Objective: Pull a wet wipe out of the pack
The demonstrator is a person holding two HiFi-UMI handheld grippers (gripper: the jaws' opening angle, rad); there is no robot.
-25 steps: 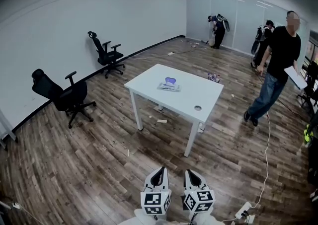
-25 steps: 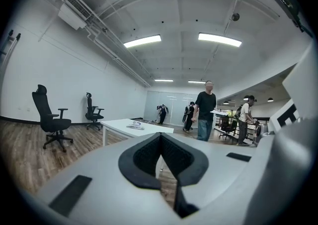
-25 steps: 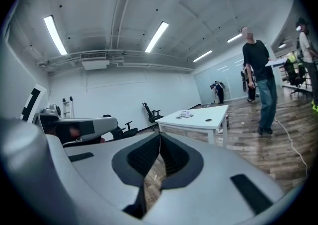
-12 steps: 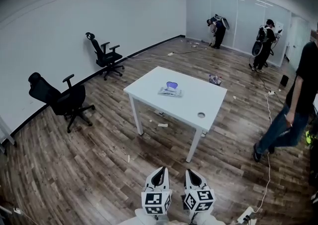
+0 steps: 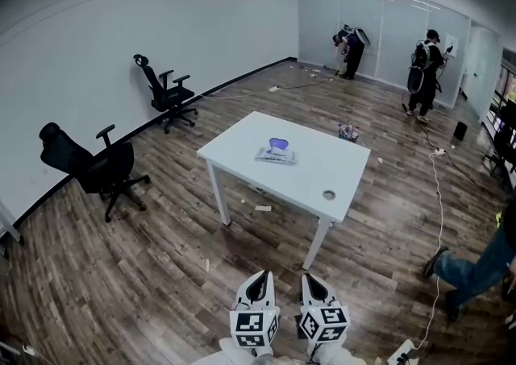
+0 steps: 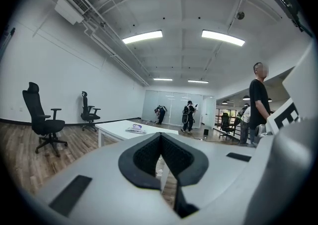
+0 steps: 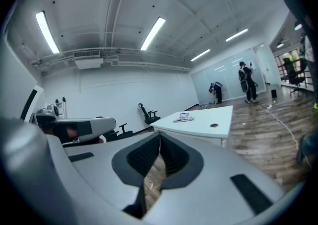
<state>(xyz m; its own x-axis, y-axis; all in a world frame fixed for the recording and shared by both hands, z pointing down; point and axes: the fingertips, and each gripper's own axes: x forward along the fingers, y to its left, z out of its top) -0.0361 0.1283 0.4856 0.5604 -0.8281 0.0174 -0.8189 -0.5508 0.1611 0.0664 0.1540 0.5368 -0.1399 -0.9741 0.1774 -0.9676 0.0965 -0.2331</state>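
The pack (image 5: 275,151) lies flat on the far-left part of the table (image 5: 322,174), with a purple patch on top. It is too small to tell whether its flap is open or a wipe protrudes. A round hole (image 5: 328,194) marks the table's near-right part.

The left gripper (image 5: 259,276) and right gripper (image 5: 310,279) sit side by side at the near edge of the head view, over the floor (image 5: 161,275) and well apart from the table. Each has its jaws pressed together, tips meeting, with nothing between them. The hands holding them are cut off by the frame.

At left stand a near chair (image 5: 89,166) and a far chair (image 5: 165,89). Two people (image 5: 422,61) stand by the far glass wall, in too little detail to tell what they carry. At the right edge only a third person's legs (image 5: 472,271) show. A cable (image 5: 439,218) trails along the floor beside them.
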